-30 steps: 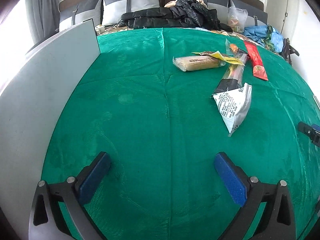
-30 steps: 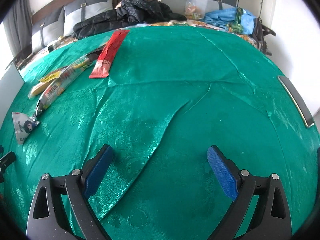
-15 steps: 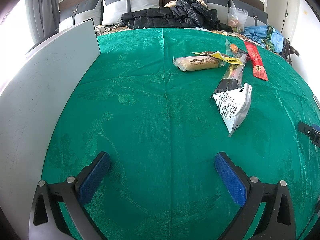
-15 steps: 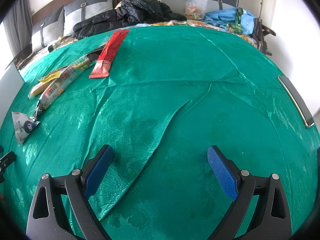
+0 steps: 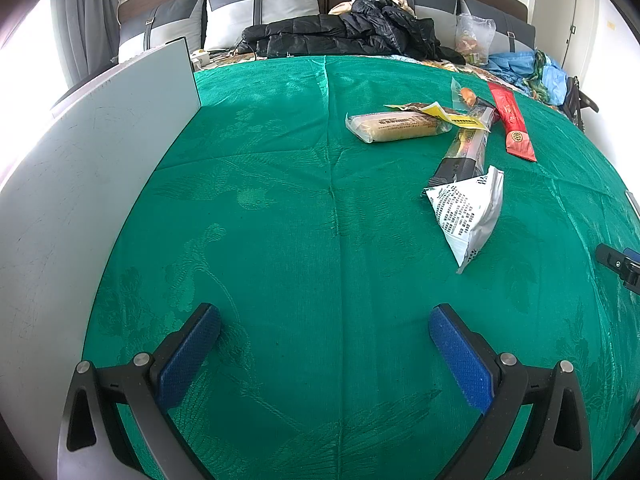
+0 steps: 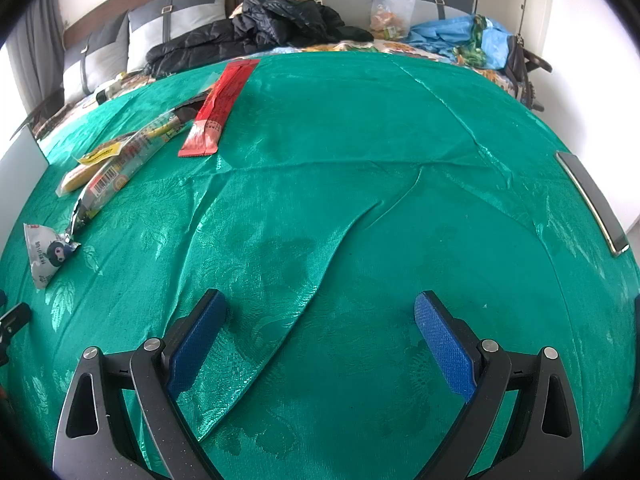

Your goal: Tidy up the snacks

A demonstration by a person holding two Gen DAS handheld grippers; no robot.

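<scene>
White snack packet [image 5: 470,208] ahead-right of gaping, empty left gripper [image 5: 324,332].

Black jacket [image 5: 352,28] beyond green cloth [image 5: 280,220]

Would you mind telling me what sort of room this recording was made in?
Most likely a bedroom: grey pillows stand against a wooden headboard, and a black puffer jacket lies dumped in front of them. The green cloth with the snacks seems spread over the bed.

Green floral-woven cloth [image 5: 280,200], red packet [image 5: 514,124]
</scene>
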